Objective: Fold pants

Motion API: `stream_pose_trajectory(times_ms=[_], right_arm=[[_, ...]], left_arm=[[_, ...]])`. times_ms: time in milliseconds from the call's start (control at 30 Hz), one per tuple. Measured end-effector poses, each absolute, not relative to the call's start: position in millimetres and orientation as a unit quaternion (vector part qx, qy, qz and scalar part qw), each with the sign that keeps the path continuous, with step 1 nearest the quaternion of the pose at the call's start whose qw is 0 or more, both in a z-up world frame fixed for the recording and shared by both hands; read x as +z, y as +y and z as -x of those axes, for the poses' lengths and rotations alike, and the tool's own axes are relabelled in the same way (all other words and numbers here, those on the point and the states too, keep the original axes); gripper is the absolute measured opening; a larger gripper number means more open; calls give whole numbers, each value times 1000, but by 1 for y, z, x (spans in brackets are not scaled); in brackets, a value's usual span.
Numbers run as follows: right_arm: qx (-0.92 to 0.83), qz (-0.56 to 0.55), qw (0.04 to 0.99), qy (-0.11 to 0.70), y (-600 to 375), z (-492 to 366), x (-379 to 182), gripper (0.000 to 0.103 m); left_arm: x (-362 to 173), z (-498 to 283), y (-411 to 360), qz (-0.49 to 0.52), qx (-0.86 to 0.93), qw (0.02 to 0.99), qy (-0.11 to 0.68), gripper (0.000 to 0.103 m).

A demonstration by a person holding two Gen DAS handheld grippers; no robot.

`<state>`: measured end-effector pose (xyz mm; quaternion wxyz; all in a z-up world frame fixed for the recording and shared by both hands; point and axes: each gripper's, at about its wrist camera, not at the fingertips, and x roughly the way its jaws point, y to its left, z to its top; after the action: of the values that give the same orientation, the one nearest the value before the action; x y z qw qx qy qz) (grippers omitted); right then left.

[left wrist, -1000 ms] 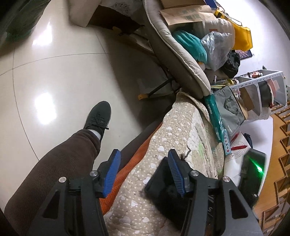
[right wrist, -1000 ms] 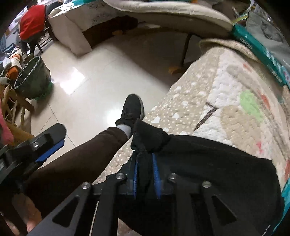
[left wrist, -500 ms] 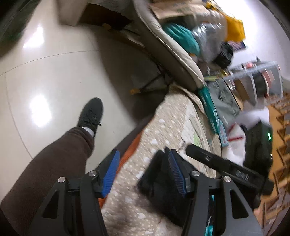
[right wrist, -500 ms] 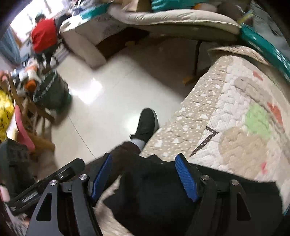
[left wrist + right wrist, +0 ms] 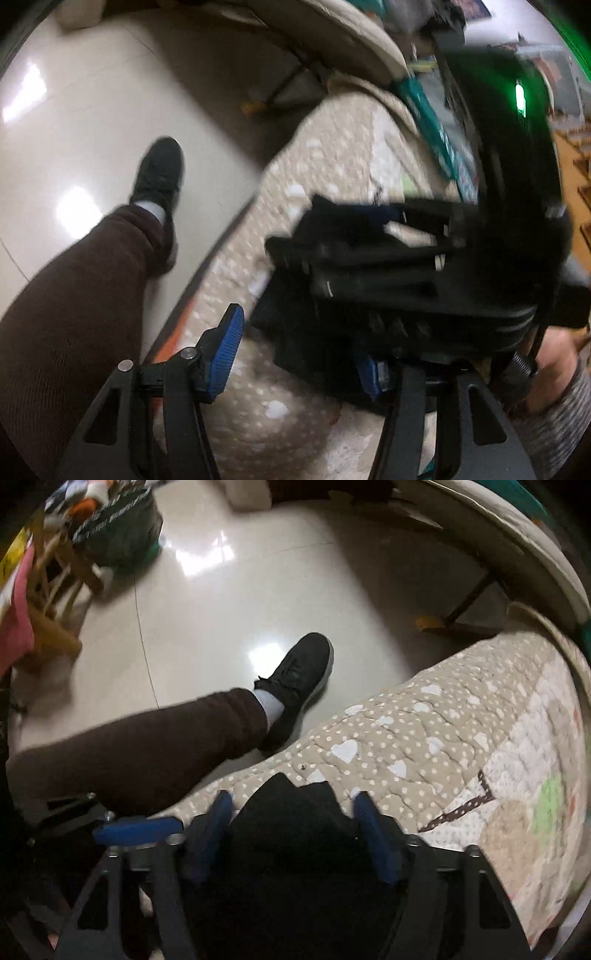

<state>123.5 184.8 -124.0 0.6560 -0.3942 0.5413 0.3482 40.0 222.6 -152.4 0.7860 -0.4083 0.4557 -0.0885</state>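
A second ago our right gripper [image 5: 291,834] was pinched shut on a bunched corner of the black pants [image 5: 295,834]; now its blue fingers [image 5: 373,845] stand wide apart on either side of that cloth, holding nothing. The pants lie on the near edge of the quilted, heart-dotted bed cover [image 5: 424,738], in a dark heap right under the gripper.

Our left gripper [image 5: 299,354] is open as wide as before, with only the quilt [image 5: 258,417] between its fingers. What has changed in its view is that the right gripper [image 5: 369,229] has swung in from the right and now fills the space just beyond it, blurred, above the pants [image 5: 295,332].

Our brown-trousered leg [image 5: 147,746] and black shoe [image 5: 299,679] stay planted on the tiled floor [image 5: 221,609] at the left of the bed.
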Motion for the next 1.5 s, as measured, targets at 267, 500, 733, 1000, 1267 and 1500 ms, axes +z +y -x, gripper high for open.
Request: stream_pose_trajectory(times_ms=[267, 500, 733, 1000, 1267, 1500], right_arm=[[346, 370, 662, 553, 176, -135, -110, 30], [342, 358, 679, 542, 176, -129, -101, 28], [354, 324, 710, 515, 157, -119, -53, 28], [344, 264, 756, 491, 94, -124, -4, 27], [305, 173, 790, 503, -13, -139, -3, 27], [267, 70, 801, 531, -120, -146, -35, 34]], left_arm=[[-150, -45, 211, 381, -85, 805, 447, 29], [-137, -41, 210, 377, -98, 814, 431, 19], [-103, -29, 208, 388, -115, 819, 406, 19], [-61, -41, 174, 385, -151, 815, 406, 19], [-49, -69, 83, 308, -183, 820, 447, 19], [-64, -84, -5, 232, -202, 814, 492, 22]])
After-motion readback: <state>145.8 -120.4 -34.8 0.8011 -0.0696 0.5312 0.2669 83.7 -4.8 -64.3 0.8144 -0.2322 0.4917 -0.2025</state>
